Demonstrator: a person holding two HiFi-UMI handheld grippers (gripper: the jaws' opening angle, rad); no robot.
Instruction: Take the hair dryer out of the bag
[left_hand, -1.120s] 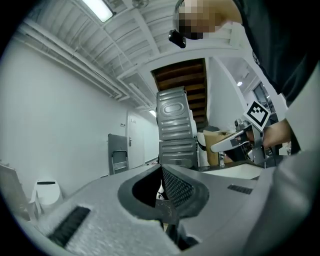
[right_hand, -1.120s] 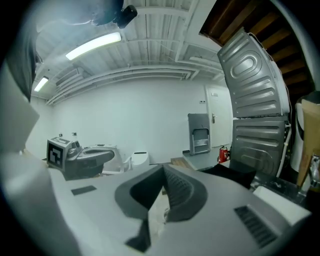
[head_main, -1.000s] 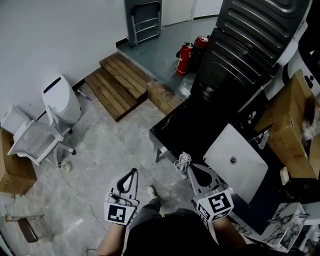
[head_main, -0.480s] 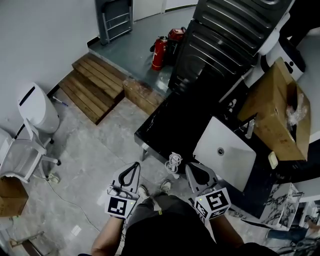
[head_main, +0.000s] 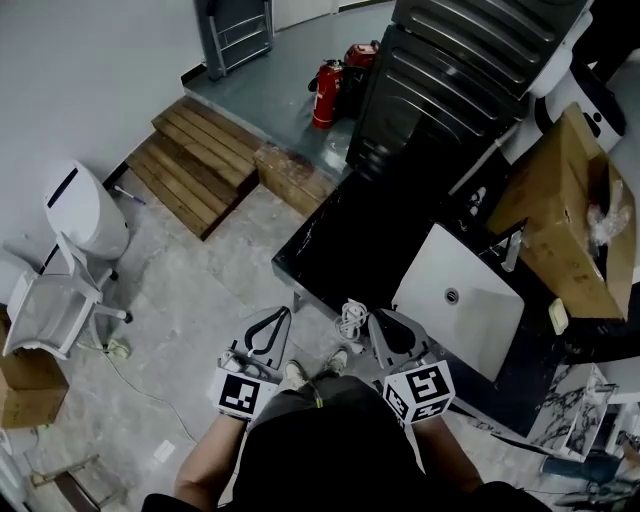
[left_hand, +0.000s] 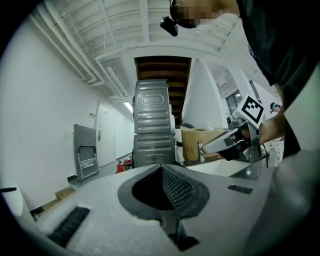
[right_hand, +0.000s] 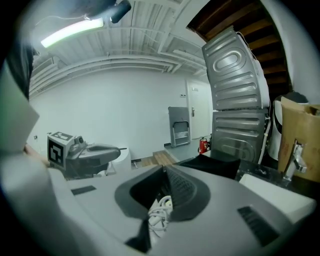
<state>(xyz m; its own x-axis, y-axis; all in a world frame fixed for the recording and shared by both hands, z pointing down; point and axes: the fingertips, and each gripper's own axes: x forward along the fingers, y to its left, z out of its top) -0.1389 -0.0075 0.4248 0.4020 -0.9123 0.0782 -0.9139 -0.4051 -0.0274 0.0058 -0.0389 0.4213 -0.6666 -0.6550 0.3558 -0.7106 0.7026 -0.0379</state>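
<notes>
Bench (head_main: 308, 283), black. Bag (head_main: 368, 228), black, laid on bench ahead of both tools; outline lost against the dark top, hair dryer not made out. Left tool (head_main: 279, 313), right tool (head_main: 379, 317): jaws pressed together, nothing pinched; square markers borne on cubes. Cord (head_main: 350, 320), white, coiled just beside right tool.

The grey two-jaw left gripper (head_main: 279, 314) and the grey two-jaw right gripper (head_main: 378, 317) are held side by side, jaws closed together.

Cord (head_main: 351, 319) on table (head_main: 345, 235); board (head_main: 458, 300) rightward
</notes>
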